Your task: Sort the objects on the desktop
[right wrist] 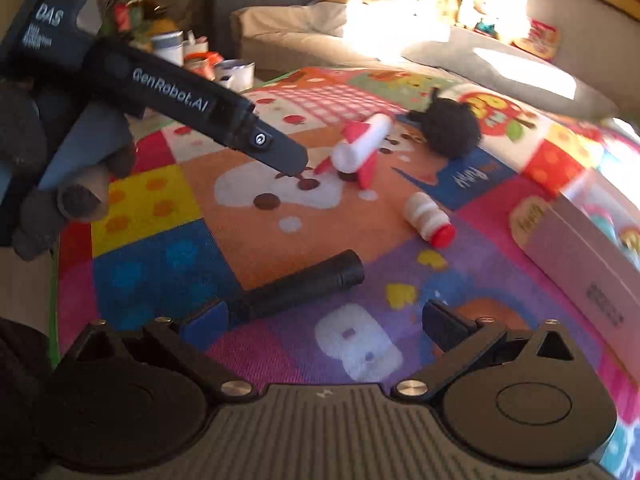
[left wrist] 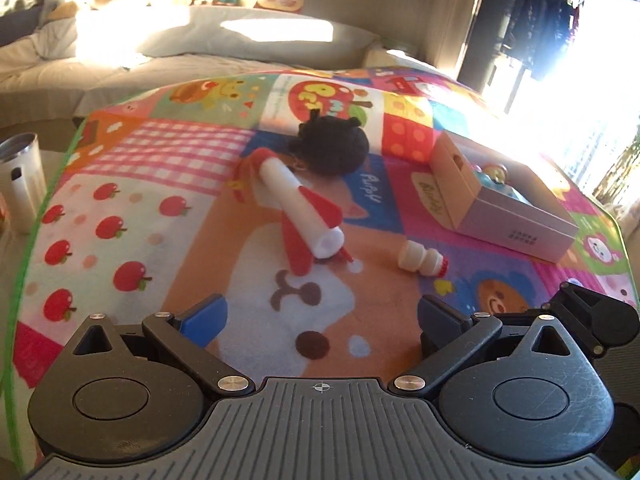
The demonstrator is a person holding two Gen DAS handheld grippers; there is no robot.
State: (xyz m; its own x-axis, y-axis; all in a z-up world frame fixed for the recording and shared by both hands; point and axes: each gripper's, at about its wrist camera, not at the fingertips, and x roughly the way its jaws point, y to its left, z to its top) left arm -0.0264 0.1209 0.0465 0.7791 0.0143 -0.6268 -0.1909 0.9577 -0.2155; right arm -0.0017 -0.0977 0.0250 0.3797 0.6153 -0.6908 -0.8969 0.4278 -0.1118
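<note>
Both my claws, left [left wrist: 322, 320] and right [right wrist: 324, 320], gape empty above the mat while the toy rocket [left wrist: 298, 216], black plush [left wrist: 332, 146] and small bottle [left wrist: 422, 260] ahead await sorting into the partly filled box [left wrist: 516, 226] far right.

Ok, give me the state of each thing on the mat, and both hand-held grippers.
Left hand-held gripper: open, empty.
Right hand-held gripper: open, empty.
Toy rocket: lying on its side.
Small bottle: on its side, red cap on.
Box: open-topped, toys inside.
Black plush: resting on the mat.
Black tube: lying flat.
</note>
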